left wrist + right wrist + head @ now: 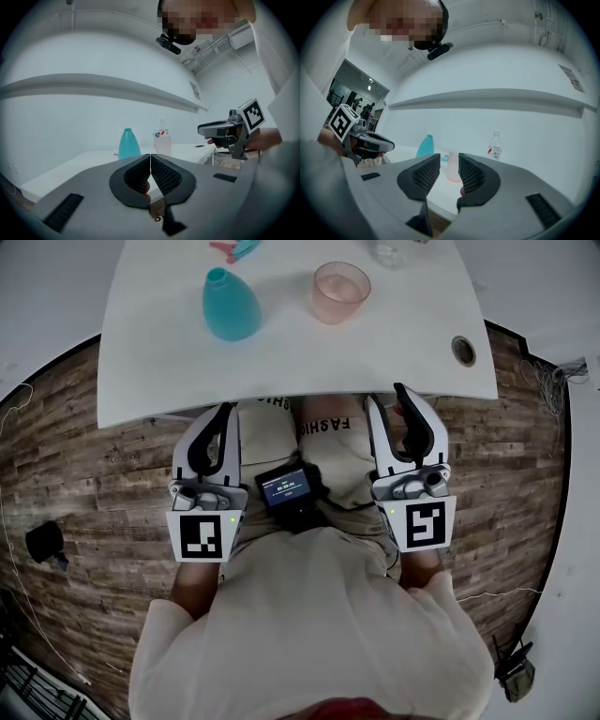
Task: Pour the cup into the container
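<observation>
Room: wood-plank floor (pixel 84 446) under me, plain pale walls, and a white table (pixel 281 362) straight ahead; pretty bare setup tbh

On the table: pink see-through cup (pixel 339 292) standing upright toward the right; teal bottle-shaped container (pixel 230 306) upright toward the left, near the cup but not touching it; a clear plastic bottle (pixel 389 251) sits further back by the far edge

Cup contents: can't tell from up here whether there's anything in it

Left gripper (pixel 225 409): pointing level at the table from just short of the near edge; jaws pressed together, pads meeting at the tips, nothing between them

Right gripper (pixel 401 390): same deal on the other side, level and short of the edge; jaws drawn almost together with only a thin slit, nothing pinched; through that slit I can see the cup well beyond on the tabletop, so it's lined up-ish but nowhere near contact

Done so far: honestly nothing I can see; cup untouched, container untouched, both tools empty

Left to do: the whole job, I reckon; spread the right jaws, reach in over the edge, pinch the cup, lift it across to the teal container's narrow neck, tip it

Watch out for: that neck looks small next to the cup's rim, so I'd guess the pour needs care
</observation>
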The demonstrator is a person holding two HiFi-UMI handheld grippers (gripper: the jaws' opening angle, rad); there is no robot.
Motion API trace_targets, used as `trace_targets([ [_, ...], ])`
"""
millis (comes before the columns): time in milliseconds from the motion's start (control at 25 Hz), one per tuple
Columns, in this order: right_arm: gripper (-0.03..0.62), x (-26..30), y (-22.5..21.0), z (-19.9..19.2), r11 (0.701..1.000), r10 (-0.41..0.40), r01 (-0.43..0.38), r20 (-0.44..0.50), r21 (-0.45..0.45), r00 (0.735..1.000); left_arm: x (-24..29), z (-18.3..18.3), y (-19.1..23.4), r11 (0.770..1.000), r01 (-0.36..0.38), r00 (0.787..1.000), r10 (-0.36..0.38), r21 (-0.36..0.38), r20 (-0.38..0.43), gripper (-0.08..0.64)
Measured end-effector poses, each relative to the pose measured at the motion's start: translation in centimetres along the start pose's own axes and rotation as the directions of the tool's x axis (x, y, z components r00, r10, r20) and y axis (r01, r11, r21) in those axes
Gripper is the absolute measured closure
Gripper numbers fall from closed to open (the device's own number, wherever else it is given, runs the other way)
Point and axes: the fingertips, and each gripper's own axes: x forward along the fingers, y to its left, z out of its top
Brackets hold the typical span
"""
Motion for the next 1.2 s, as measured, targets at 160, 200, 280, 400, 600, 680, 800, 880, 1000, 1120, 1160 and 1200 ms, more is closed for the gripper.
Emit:
trace_targets([
  [160, 0.476, 0.6, -0.7, -0.1, 1.000, 0.000, 0.000, -0.007, 0.004, 1.000, 0.7, 0.4, 0.3, 1.000, -0.002, 1.000, 0.002, -0.004, 0.008, 0.548],
  [200, 0.476, 0.7, -0.9, -0.1, 1.000, 0.002, -0.002, -0.008, 0.005, 1.000, 0.8, 0.4, 0.3, 1.000, -0.004, 1.000, 0.004, -0.007, 0.006, 0.548],
  [280, 0.476, 1.1, -1.1, -0.1, 1.000, 0.006, -0.006, -0.008, 0.007, 1.000, 1.1, 0.4, 0.5, 1.000, -0.005, 1.000, 0.005, -0.005, 0.002, 0.548],
  [400, 0.476, 2.0, -1.3, -0.1, 1.000, 0.013, -0.013, -0.007, 0.006, 1.000, 1.7, 0.4, 1.2, 1.000, -0.008, 1.000, 0.008, -0.002, 0.000, 0.548],
  [600, 0.476, 2.3, -1.6, 0.1, 1.000, 0.027, -0.027, -0.010, 0.012, 1.000, 1.6, 0.5, 1.5, 1.000, -0.014, 1.000, 0.014, 0.000, -0.004, 0.548],
  [680, 0.476, 2.5, -1.6, 0.1, 0.999, 0.039, -0.039, -0.011, 0.022, 0.999, 1.5, 0.5, 1.6, 1.000, -0.015, 1.000, 0.015, 0.002, -0.006, 0.548],
  [800, 0.476, 3.0, -1.6, 0.1, 0.998, 0.057, -0.056, -0.018, 0.025, 0.998, 1.6, 0.6, 1.9, 1.000, -0.016, 1.000, 0.016, 0.006, -0.004, 0.548],
  [880, 0.476, 3.5, -1.7, -0.1, 0.997, 0.067, -0.066, -0.024, 0.027, 0.997, 1.9, 0.6, 2.2, 1.000, -0.021, 1.000, 0.021, -0.002, -0.001, 0.548],
  [1000, 0.471, 4.1, -1.8, -0.3, 0.996, 0.084, -0.083, -0.027, 0.032, 0.996, 2.2, 0.4, 2.7, 1.000, -0.020, 1.000, 0.020, 0.001, -0.005, 0.548],
  [1120, 0.459, 4.8, -1.9, -0.6, 0.994, 0.106, -0.105, -0.035, 0.030, 0.994, 2.5, 0.1, 3.0, 1.000, -0.017, 1.000, 0.017, 0.006, -0.018, 0.548],
  [1160, 0.451, 4.9, -1.9, -0.7, 0.993, 0.114, -0.112, -0.039, 0.032, 0.993, 2.6, 0.1, 3.0, 1.000, -0.017, 1.000, 0.017, 0.004, -0.020, 0.548],
  [1200, 0.443, 5.0, -1.9, -0.7, 0.992, 0.121, -0.119, -0.044, 0.035, 0.992, 2.6, 0.1, 2.9, 1.000, -0.017, 1.000, 0.017, 0.002, -0.020, 0.548],
])
